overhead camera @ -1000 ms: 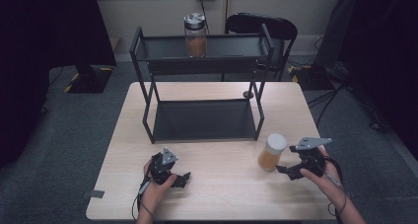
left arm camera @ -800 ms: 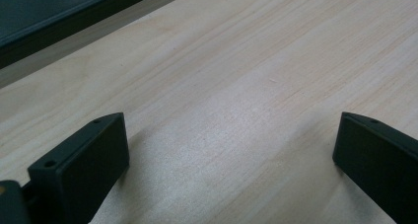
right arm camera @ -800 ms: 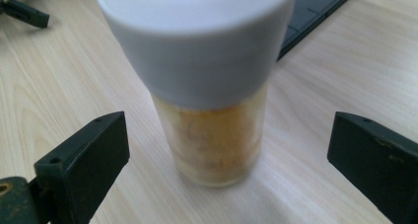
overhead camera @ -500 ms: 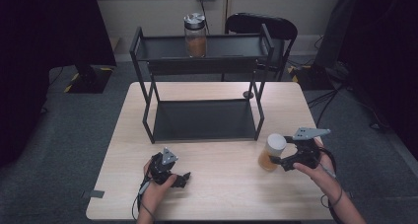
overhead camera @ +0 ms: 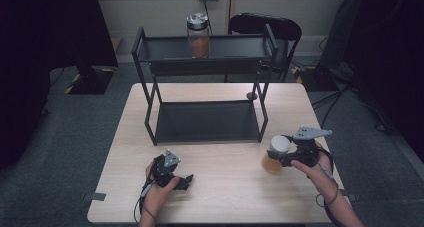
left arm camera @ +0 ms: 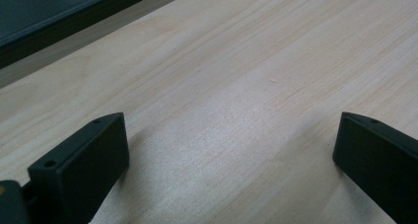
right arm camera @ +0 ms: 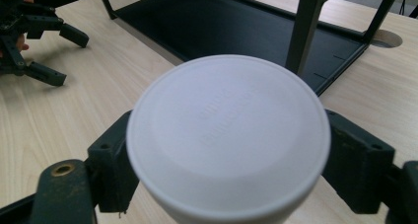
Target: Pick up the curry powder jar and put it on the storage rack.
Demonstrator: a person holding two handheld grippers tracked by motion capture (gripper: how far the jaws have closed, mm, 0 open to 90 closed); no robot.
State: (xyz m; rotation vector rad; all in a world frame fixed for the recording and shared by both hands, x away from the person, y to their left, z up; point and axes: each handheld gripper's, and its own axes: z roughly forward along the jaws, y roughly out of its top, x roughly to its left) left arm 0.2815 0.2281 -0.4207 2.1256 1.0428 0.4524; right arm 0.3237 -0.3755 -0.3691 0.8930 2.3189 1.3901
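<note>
fingers clenched on the white-lidded jar at the desk's right

high view: the right fingers [overhead camera: 278,154] have just been closing, and the jar [overhead camera: 274,154] stands between them, gripped just under its white lid [overhead camera: 280,143]. the jar holds something orange-brown and sits on the desk [overhead camera: 220,197] near the right edge, just off the front right leg of the rack [overhead camera: 207,122]. the right hand [overhead camera: 312,167] comes in from the lower right with a cable along the wrist. the left fingers [overhead camera: 186,181] are spread apart with nothing between them, resting low on the desk near the front edge, well apart from the jar. a second jar [overhead camera: 198,35] with a metal lid stands on the rack's top shelf, left of its middle. a chair [overhead camera: 270,27] stands behind the desk.

left gripper view: the left fingers [left arm camera: 224,160] stand wide, one at each lower corner, bare wood of the desk [left arm camera: 246,61] between them. the dark edge of the rack [left arm camera: 59,17] crosses the upper left corner.

right gripper view: the white lid [right arm camera: 229,130] sits up close, and the right fingers [right arm camera: 229,157] press on the jar from both sides below the lid's rim. beyond it lie the rack's lower shelf [right arm camera: 236,24] and one of its legs [right arm camera: 305,29]. the left gripper [right arm camera: 29,41] shows at the upper left, its fingers open over the desk [right arm camera: 98,81].
</note>
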